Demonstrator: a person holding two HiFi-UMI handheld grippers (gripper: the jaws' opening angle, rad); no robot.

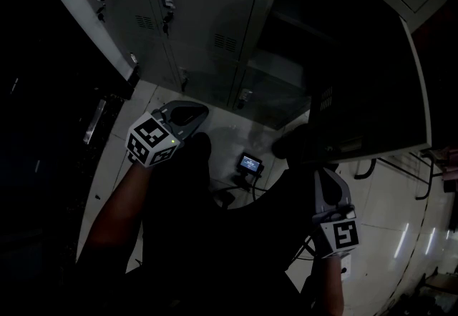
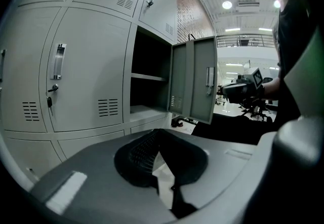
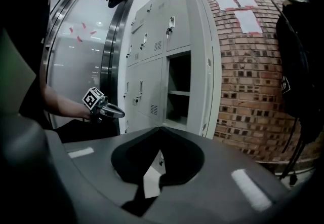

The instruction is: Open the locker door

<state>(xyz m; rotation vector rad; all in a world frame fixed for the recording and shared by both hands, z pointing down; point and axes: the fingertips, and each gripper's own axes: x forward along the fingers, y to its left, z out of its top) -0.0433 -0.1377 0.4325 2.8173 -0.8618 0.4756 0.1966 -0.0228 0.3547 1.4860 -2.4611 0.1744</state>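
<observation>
My left gripper point(image 2: 155, 133) has its dark ribbed jaws closed tip to tip with nothing between them. My right gripper point(image 3: 159, 128) is the same: pressed together and empty. I read that as a resting posture, because neither tool is on the door or its handle, and both sit back from the cabinet at the person's sides.

Ahead and to the right of the left gripper, the grey sheet-metal locker door point(image 2: 202, 81) stands swung well out from its frame, with its slim vertical metal handle point(image 2: 209, 80) untouched. The right gripper sits low beside the free edge of that door, apart from it. Behind the door, the dark open compartment point(image 3: 178, 88) shows one bare shelf. With the door this wide, I judge the opening done, which would explain the empty tools.

Further ahead of both grippers, the rest of the grey steel locker bank point(image 2: 86, 71) keeps its doors shut. Below the grippers, on the pale tiled floor point(image 1: 236, 129), sits a small black device with a lit screen point(image 1: 250, 163); I can't read the display.

Beyond the right gripper, to its right, is a red brick wall point(image 3: 253, 91). White paper sheets point(image 3: 242, 2) are taped high on it, and a black bag point(image 3: 298, 50) hangs beside it; any print on either is too small to read. The gripper cubes carry only black-and-white square code patterns. I find no legible brand, number or label.
</observation>
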